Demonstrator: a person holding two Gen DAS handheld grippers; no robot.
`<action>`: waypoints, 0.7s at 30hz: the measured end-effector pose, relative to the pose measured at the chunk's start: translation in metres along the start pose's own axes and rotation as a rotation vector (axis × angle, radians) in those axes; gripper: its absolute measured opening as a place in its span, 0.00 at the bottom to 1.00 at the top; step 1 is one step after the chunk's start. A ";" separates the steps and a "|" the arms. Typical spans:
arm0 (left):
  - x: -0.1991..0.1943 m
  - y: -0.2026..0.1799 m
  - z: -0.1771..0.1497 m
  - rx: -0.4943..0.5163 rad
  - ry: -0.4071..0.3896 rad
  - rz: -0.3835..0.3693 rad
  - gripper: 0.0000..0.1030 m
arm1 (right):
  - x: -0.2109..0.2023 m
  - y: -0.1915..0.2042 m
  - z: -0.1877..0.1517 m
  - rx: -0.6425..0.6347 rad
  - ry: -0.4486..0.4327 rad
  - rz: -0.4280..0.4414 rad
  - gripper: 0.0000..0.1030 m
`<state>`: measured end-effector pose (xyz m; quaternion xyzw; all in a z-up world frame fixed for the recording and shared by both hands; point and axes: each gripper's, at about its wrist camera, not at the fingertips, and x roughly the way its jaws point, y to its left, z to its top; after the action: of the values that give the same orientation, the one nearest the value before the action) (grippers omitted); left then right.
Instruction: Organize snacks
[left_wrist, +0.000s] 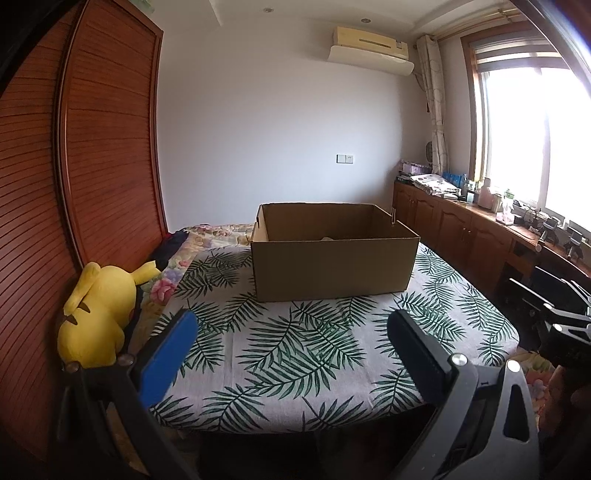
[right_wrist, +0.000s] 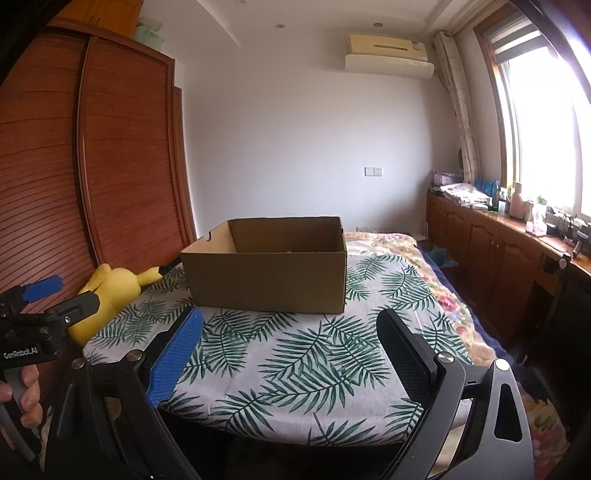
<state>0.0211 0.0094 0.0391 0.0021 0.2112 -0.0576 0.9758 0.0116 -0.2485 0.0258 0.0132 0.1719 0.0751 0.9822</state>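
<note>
Both our grippers hang low over the near edge of the leaf-print cloth (left_wrist: 280, 354); the left gripper (left_wrist: 291, 332) has its jaws spread wide with nothing between them; the right gripper (right_wrist: 290, 328) is likewise wide apart and holds nothing; beyond them the open cardboard box (left_wrist: 332, 269) sits on the cloth, a pale scrap barely visible inside; a yellow plush toy (left_wrist: 98, 314) lies left of it against the wooden wardrobe (left_wrist: 110, 147).
</note>
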 end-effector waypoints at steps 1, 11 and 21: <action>0.000 0.000 0.000 0.001 -0.001 0.000 1.00 | 0.000 0.000 0.000 0.000 0.000 0.001 0.94; -0.003 0.000 0.003 -0.002 -0.010 -0.004 1.00 | 0.001 0.000 0.000 0.008 0.004 0.006 0.94; -0.008 -0.001 0.003 -0.002 -0.023 -0.005 1.00 | -0.002 0.000 0.002 0.010 -0.004 0.003 0.94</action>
<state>0.0156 0.0095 0.0452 -0.0002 0.1999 -0.0600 0.9780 0.0104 -0.2488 0.0288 0.0183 0.1705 0.0757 0.9823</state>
